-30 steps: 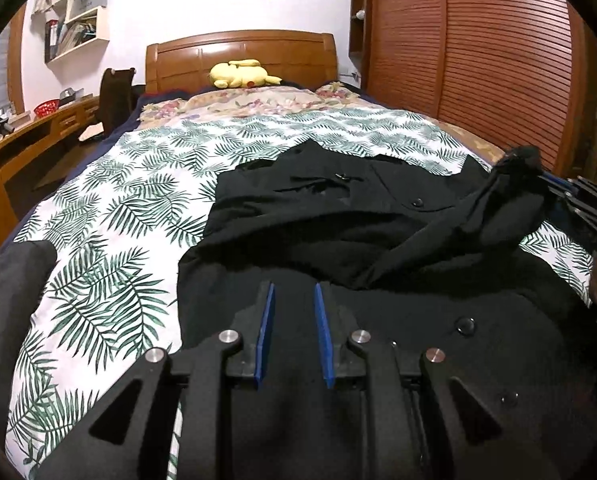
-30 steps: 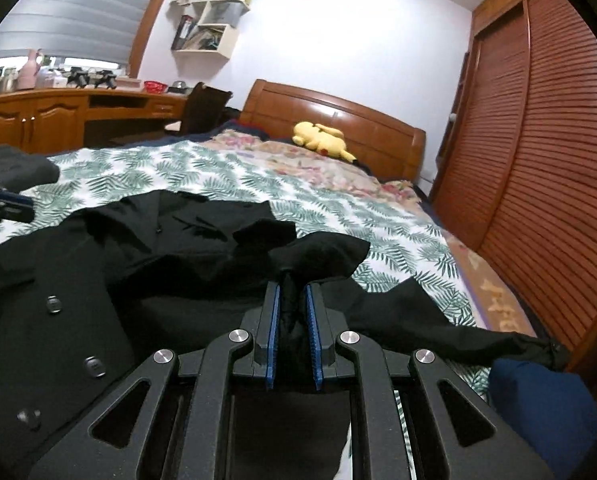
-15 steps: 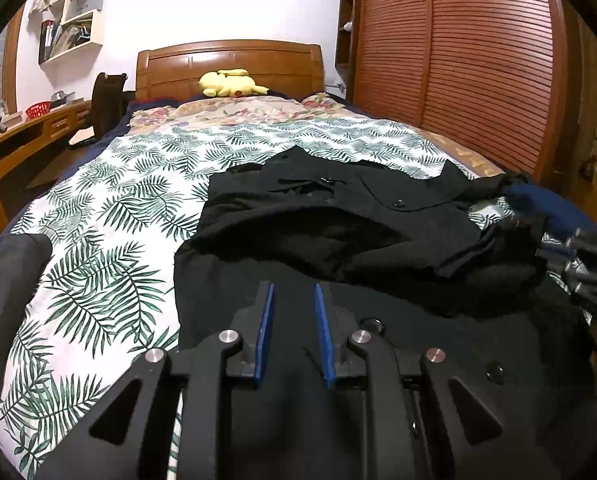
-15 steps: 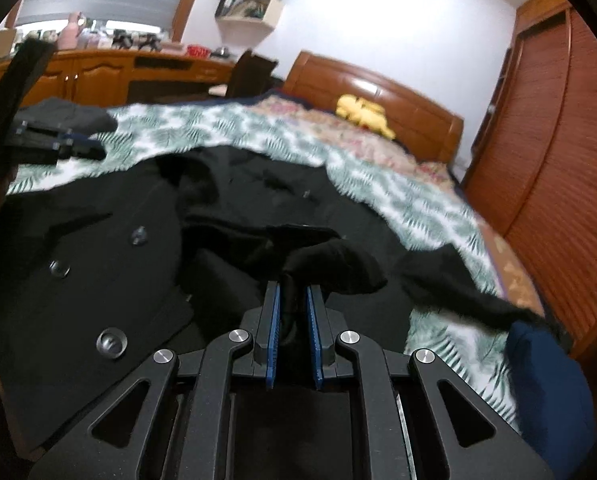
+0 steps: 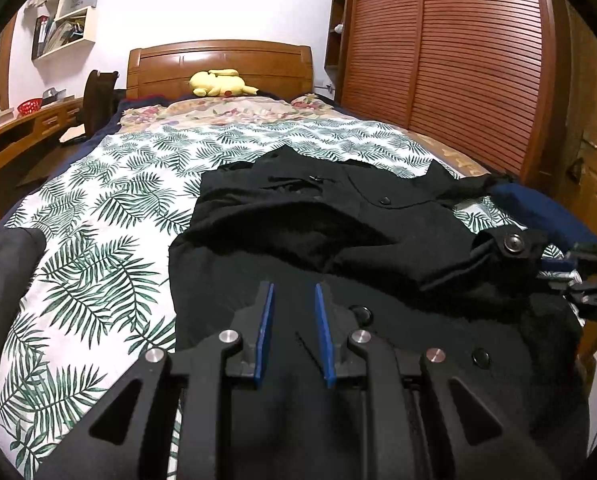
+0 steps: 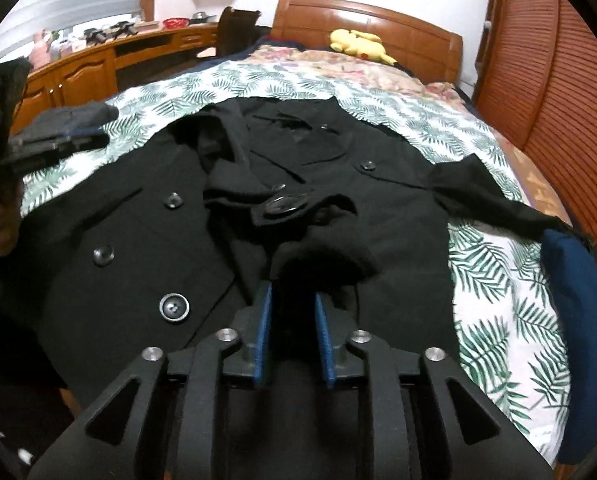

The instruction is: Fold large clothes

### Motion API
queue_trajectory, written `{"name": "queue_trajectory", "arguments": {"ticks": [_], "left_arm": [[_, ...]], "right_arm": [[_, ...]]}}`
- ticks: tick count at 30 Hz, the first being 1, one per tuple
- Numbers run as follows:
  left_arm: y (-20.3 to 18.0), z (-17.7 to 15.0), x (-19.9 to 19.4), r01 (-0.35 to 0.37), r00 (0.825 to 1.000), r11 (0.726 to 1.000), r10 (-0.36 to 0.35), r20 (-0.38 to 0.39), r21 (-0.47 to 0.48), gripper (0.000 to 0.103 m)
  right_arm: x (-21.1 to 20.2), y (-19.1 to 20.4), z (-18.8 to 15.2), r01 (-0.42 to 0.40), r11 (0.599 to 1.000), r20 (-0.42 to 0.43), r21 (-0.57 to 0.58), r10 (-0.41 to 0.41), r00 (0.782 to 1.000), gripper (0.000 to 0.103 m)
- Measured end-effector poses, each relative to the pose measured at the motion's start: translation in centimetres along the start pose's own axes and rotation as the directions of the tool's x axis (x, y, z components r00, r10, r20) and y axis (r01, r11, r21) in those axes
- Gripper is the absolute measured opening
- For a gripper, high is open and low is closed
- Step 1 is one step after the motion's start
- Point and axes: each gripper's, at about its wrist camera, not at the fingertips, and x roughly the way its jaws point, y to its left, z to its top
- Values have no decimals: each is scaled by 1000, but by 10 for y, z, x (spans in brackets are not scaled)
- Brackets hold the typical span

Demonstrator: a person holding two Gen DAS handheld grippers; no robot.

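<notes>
A black buttoned coat point(image 5: 338, 240) lies face up on the bed's leaf-print sheet point(image 5: 110, 208). My left gripper point(image 5: 292, 286) hovers over the coat's lower front, open, with nothing between its blue pads. The right wrist view shows the coat point(image 6: 138, 220) with one sleeve folded across its chest. That sleeve's cuff point(image 6: 322, 252) lies between the jaws of my right gripper point(image 6: 292, 288), which are opening and no longer pinch it. The cuff's button tab point(image 6: 282, 206) rests just beyond. Each gripper shows at the other view's edge: right gripper point(image 5: 578, 268), left gripper point(image 6: 94, 138).
A yellow plush toy point(image 5: 218, 82) lies by the wooden headboard point(image 5: 218, 56). A navy cushion point(image 6: 578, 280) sits at the bed's right edge beside slatted wardrobe doors point(image 5: 458, 60). A grey garment point(image 5: 2, 280) lies at the left; a desk point(image 5: 18, 128) and chair point(image 5: 98, 96) stand beyond it.
My right gripper carried the sleeve in over the coat's front and lowered it, then its jaws widened off the cuff. The left gripper shifted slightly and stayed open.
</notes>
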Motion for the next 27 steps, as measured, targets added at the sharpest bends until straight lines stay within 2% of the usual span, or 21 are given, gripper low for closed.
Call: {"name": "queue_trajectory", "arguments": {"ticks": [2,3,7,12,14,17,20,21,22,23,24,26,27], "left_arm": [[1,-1,-1,0,1000,1000,0,4,-4,19],[2,0,-2,2,1000,1000,-1,8,-8,19],[2,1,-5,1,1000,1000,-1,19,-11,19],[3,1,-7,4,1000,1000,-4,21,-14,19],[4,1,-8,4,1000,1000,-4,21,-13,19],[4,1,-8,4,1000,1000,-4,21,-14,19],[4,1,-8,1,1000,1000,-1,22,-13,19],[5,1,-8,0,1000,1000,1,23,-14,19],[6,1,-9,-2,1000,1000,2,24,-16,19],[6,2,-9,-3,1000,1000,3,25,-18,19],[7,2,-10,-4,1000,1000,4,25,-21,19],[7,1,-9,-7,1000,1000,8,25,-24,19],[8,1,-9,-7,1000,1000,8,26,-24,19]], "right_arm": [[-10,0,5,3,1000,9,11,-3,1000,47],[-17,-2,8,3,1000,19,18,-3,1000,50],[-34,-13,20,-3,999,70,54,-1,998,54],[-32,-28,40,21,998,91,67,-27,995,54],[-23,-35,45,13,997,64,79,-18,998,54],[1,-45,44,-4,995,-22,103,6,1000,54],[28,-57,36,-33,987,-118,155,52,992,54],[33,-60,32,-58,984,-133,171,82,988,52],[35,-62,31,-80,981,-134,177,105,985,44],[37,-63,30,-99,979,-127,177,123,984,20],[38,-64,32,-120,979,-123,167,141,982,12],[35,-66,39,-104,985,-96,140,118,988,9],[33,-67,46,-68,991,-77,112,77,994,8]]}}
